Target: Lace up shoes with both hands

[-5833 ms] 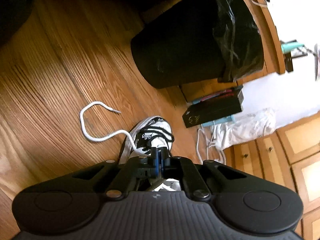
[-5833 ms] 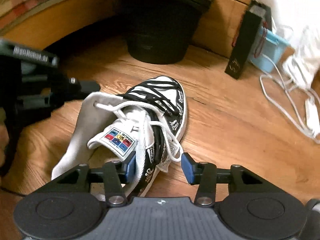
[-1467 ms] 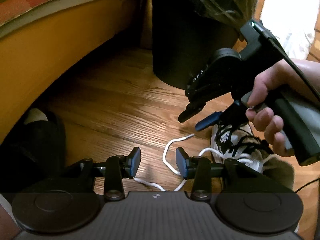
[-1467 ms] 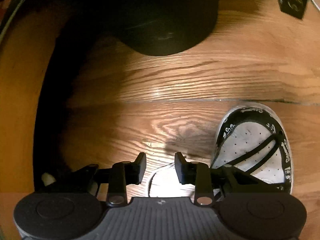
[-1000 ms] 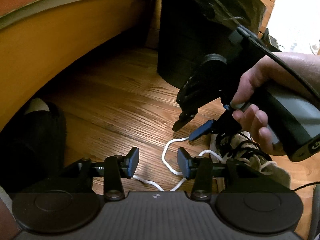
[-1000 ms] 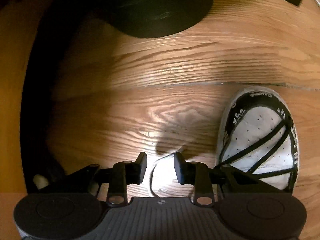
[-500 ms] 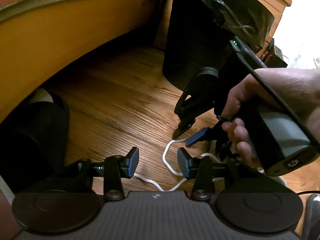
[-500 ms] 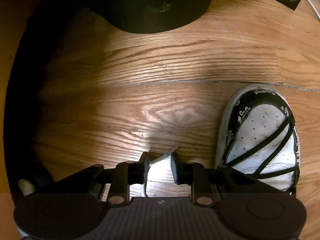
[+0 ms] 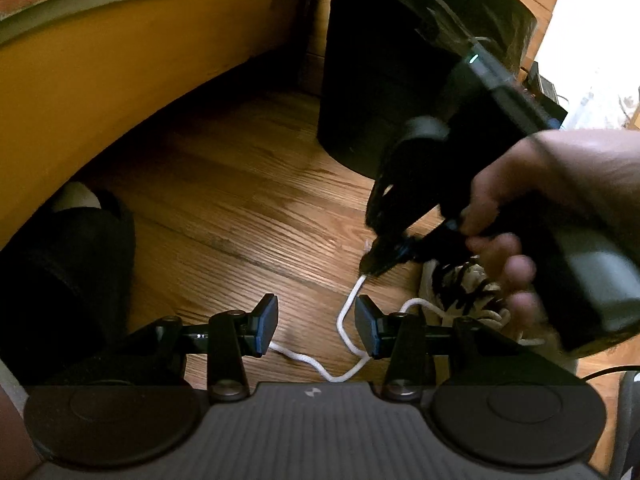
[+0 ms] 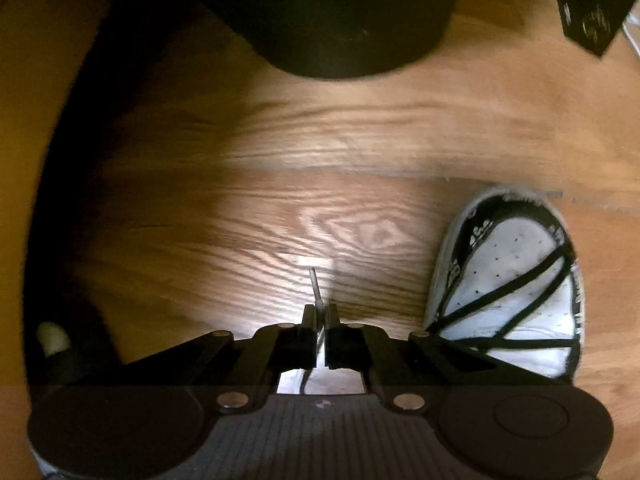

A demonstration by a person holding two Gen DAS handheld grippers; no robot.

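While right gripper is clamped on the white lace tip beside the sneaker, left gripper hangs apart over the floor.

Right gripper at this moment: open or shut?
Shut. In the right wrist view the right gripper has its fingers pressed together on the lace tip, which pokes out between them above the floor.

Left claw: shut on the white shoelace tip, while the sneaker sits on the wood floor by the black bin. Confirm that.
Wrong claw. The right claw is shut on the white shoelace tip, as the right wrist view shows. The left claw is open, with the lace lying loose between its fingers. The sneaker does sit on the wood floor by the black bin.
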